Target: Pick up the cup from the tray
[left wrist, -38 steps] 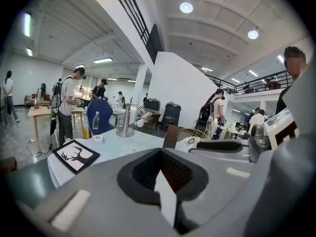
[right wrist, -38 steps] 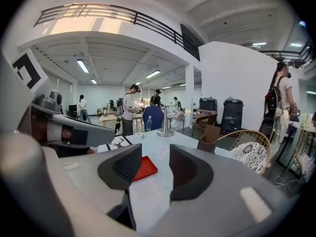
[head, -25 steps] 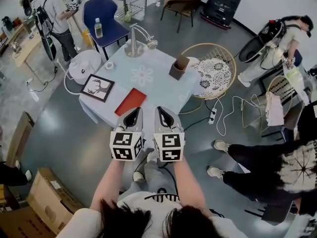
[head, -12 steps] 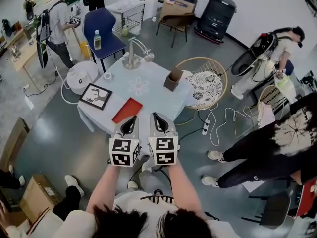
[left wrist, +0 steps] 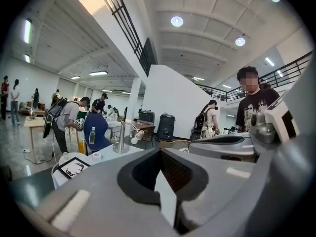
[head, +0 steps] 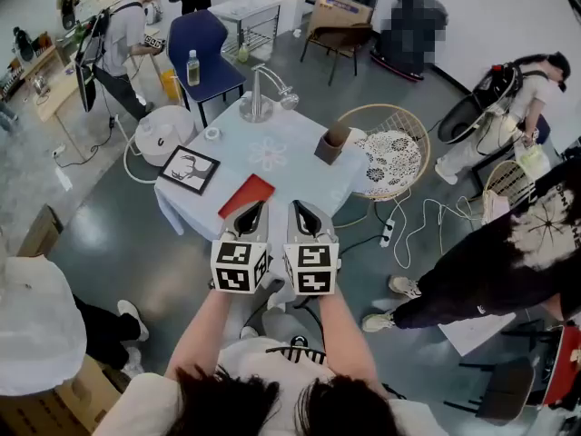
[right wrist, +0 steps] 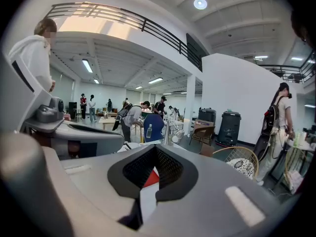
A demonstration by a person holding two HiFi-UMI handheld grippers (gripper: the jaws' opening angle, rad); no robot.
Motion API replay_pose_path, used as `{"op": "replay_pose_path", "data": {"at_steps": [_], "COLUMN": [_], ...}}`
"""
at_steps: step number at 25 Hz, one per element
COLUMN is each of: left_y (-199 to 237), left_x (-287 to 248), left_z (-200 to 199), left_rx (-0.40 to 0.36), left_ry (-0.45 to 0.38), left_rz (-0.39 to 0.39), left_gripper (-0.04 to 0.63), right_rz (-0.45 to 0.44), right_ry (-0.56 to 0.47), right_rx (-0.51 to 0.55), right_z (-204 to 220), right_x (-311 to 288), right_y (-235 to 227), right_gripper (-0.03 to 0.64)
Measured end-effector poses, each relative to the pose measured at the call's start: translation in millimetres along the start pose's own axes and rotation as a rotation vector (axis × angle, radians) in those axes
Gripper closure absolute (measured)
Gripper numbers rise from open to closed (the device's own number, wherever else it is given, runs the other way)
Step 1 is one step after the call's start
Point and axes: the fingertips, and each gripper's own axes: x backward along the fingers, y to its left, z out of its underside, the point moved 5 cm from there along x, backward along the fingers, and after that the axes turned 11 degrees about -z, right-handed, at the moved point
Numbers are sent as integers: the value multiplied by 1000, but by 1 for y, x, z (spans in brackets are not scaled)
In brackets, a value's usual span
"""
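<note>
I hold both grippers side by side in front of my chest, short of the near edge of a small table (head: 300, 166) with a pale blue cloth. My left gripper (head: 253, 210) and right gripper (head: 299, 209) are both shut with nothing in them. A flat red tray (head: 247, 195) lies at the table's near edge, just beyond the left gripper's tip; nothing shows on it. I cannot make out a cup. In the left gripper view its jaws (left wrist: 165, 189) meet; in the right gripper view the jaws (right wrist: 148, 191) meet too, with the red tray (right wrist: 150, 177) behind them.
On the table stand a silver lamp-like stand (head: 258, 100), a framed deer picture (head: 191, 169), a brown box (head: 331, 142) and a small white ring (head: 211, 133). A wicker chair (head: 395, 143) stands at the right, a blue chair (head: 204, 48) behind. A person in black (head: 490, 271) stands right, one in white (head: 32, 325) lower left.
Both grippers stay shut and together. My view has shifted slightly, so the table sits a little higher. A person in white has come in at the lower left.
</note>
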Motion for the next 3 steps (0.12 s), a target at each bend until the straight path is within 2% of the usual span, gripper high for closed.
{"op": "replay_pose_path", "data": {"at_steps": [3], "left_y": [1], "left_x": [-1], "left_z": [-8], "left_rx": [0], "left_ry": [-11], "left_rz": [-2], "left_gripper": [594], "right_rz": [-23], "right_ry": [5], "right_rx": [27], "right_z": [-10], "right_x": [-2], "right_y": [3], "right_gripper": [592]}}
